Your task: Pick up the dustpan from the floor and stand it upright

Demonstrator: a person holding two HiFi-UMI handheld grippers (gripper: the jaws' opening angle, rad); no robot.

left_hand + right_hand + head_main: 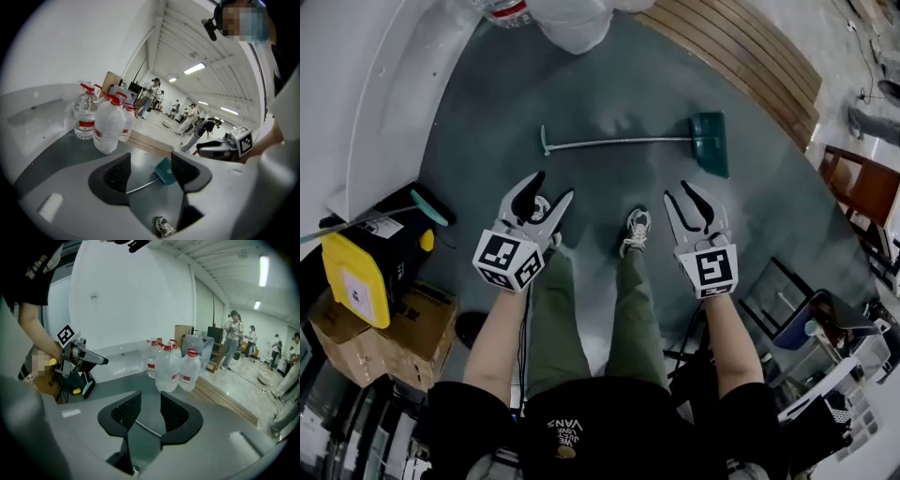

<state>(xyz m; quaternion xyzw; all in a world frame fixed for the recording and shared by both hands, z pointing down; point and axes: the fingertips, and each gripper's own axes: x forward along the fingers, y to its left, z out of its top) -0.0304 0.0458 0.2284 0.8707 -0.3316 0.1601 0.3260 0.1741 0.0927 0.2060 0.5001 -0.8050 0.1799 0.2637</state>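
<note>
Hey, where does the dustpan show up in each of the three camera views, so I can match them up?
Head view: the dustpan lies flat on the floor, upper centre-right, with its handle running left.
Left gripper view: the dustpan is lower centre, seen between the jaws.
Right gripper view: only a thin grey rod, apparently the handle, shows between the jaws; the pan is hidden.
Shared landmark: the water bottles.
</note>
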